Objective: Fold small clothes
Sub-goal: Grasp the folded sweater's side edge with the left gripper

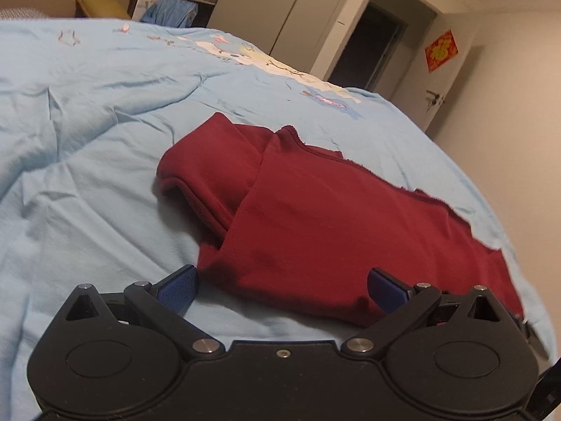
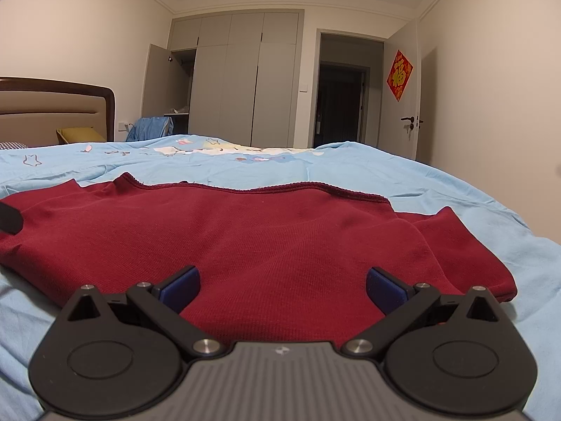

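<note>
Jaws apart on my left gripper (image 1: 282,286) and right gripper (image 2: 283,285), both empty at the red garment (image 2: 245,238) spread on the blue bed (image 1: 87,133).

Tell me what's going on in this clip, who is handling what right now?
A person is working with two handheld grippers over a dark red garment spread on a bed with a light blue cover. Both the left gripper and the right gripper are open, sitting at the near edge of the cloth and holding nothing. In the left view one sleeve lies folded in against the body; the rest is still laid out flat.
</note>
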`<state>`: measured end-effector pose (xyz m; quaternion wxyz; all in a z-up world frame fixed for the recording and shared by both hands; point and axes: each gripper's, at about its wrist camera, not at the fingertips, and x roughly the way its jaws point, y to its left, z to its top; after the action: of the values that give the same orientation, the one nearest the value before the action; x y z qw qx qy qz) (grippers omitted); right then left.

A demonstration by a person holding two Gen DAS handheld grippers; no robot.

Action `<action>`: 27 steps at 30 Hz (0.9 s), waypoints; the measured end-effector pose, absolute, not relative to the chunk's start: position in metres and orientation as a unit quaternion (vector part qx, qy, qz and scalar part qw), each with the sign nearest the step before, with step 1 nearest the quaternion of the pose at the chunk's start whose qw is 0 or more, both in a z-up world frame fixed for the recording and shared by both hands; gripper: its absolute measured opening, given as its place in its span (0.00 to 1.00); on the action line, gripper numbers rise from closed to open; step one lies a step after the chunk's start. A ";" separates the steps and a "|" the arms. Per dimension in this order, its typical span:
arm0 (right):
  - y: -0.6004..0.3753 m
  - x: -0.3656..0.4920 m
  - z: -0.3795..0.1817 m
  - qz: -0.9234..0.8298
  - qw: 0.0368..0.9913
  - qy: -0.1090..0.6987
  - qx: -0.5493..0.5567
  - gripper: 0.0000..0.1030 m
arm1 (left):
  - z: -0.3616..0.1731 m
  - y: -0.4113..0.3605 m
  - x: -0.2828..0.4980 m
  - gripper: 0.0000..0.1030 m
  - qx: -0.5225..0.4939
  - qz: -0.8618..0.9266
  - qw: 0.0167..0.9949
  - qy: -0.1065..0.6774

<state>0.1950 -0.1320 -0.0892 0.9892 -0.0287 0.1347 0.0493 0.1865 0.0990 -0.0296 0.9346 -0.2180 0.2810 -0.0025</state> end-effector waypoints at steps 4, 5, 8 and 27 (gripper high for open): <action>-0.132 0.195 -0.089 0.049 0.989 0.135 -0.029 1.00 | -0.028 0.106 0.205 0.83 -0.240 0.026 0.928 0.283; -0.132 0.195 -0.089 0.049 0.989 0.135 -0.029 1.00 | -0.026 0.108 0.212 0.73 -0.238 0.039 0.927 0.287; -0.132 0.195 -0.090 0.049 0.989 0.134 -0.029 1.00 | -0.025 0.117 0.230 0.51 -0.249 0.065 0.920 0.295; -0.188 0.187 -0.047 0.034 0.989 0.136 0.053 1.00 | 0.035 0.054 0.249 0.16 -0.093 0.024 0.970 0.225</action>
<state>0.1869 -0.1880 -0.0470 0.9887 0.0527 0.1361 0.0339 0.2485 0.0541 0.0349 0.9697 -0.0927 0.2248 0.0244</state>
